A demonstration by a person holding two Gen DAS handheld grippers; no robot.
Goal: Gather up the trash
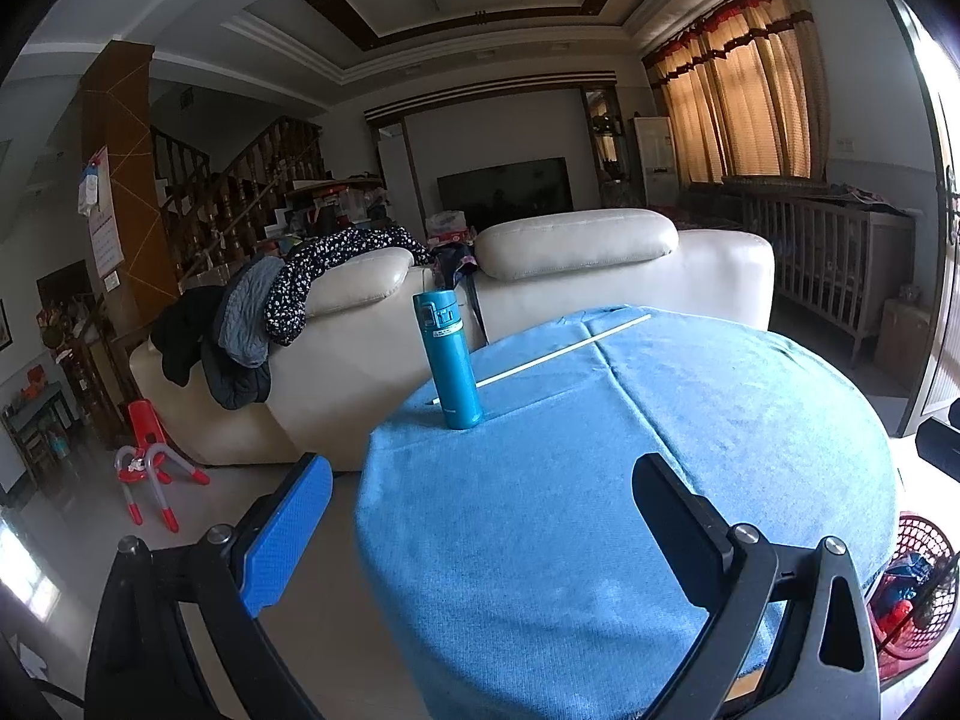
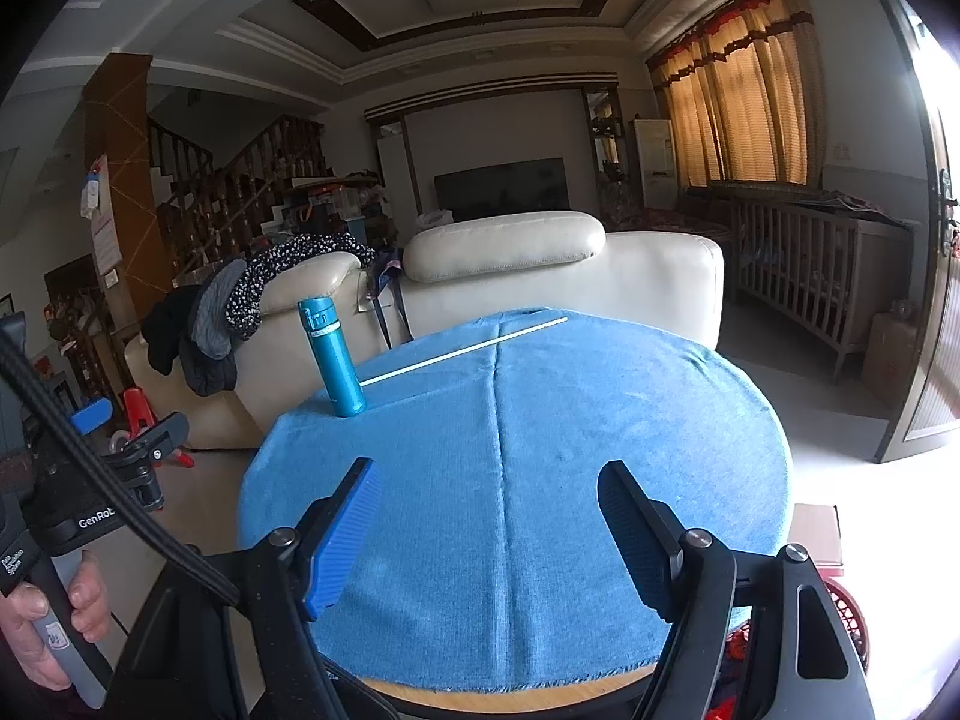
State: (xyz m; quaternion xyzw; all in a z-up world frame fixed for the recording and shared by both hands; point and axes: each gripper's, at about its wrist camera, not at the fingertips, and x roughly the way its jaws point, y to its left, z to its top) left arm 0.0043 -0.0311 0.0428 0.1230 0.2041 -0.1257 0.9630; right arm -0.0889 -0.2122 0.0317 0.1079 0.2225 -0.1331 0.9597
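Tablecloth (image 2: 540, 480) bears stick (image 2: 465, 353), apparently slanting far-right.

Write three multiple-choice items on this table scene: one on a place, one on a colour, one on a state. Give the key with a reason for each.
1. Where does the thin white stick lie on the round table under the blue cloth?
A. across the far part of the cloth, behind the bottle
B. on the floor
C. inside the basket

2. What colour is the upright metal bottle?
A. red
B. teal blue
C. white

3. How does the right claw stand?
A. shut on the bottle
B. shut on the stick
C. open, holding nothing

Key: 1 A, the stick runs slantwise over the cloth's far side, its near end passing behind the bottle. 2 B, body and cap are both teal. 3 C, its fingers are spread wide with only cloth showing between them; the left claw is open likewise.
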